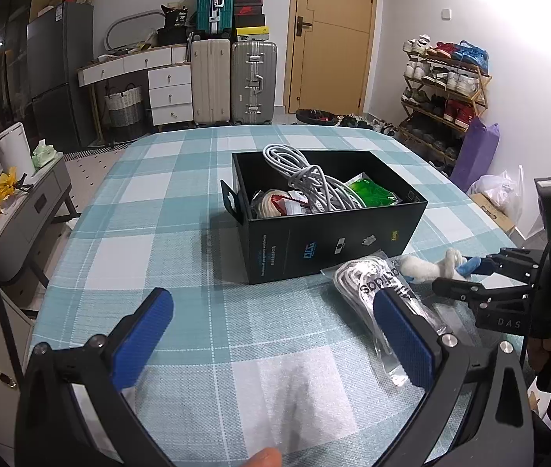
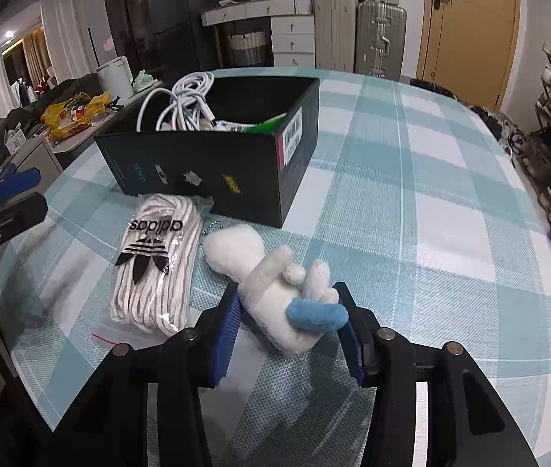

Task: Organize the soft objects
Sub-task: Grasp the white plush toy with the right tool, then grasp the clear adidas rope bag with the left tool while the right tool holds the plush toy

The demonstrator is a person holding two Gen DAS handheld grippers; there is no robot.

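Plush toy (image 2: 275, 295) lies on the checked table (image 2: 431, 202), right gripper (image 2: 287, 323) clamped around its body. Bagged socks (image 2: 154, 268) just beside, black box (image 2: 213, 163) behind them. Left gripper (image 1: 271, 330) hangs wide open, empty.

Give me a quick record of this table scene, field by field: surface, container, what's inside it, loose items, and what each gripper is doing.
surface: table with a teal checked cloth
container: black box, open top
inside: white cable, green packet, other packets
loose items: bagged socks beside plush toy, both in front of the box
left gripper: jaws wide, nothing between
right gripper: jaws around the plush toy, pads at its sides
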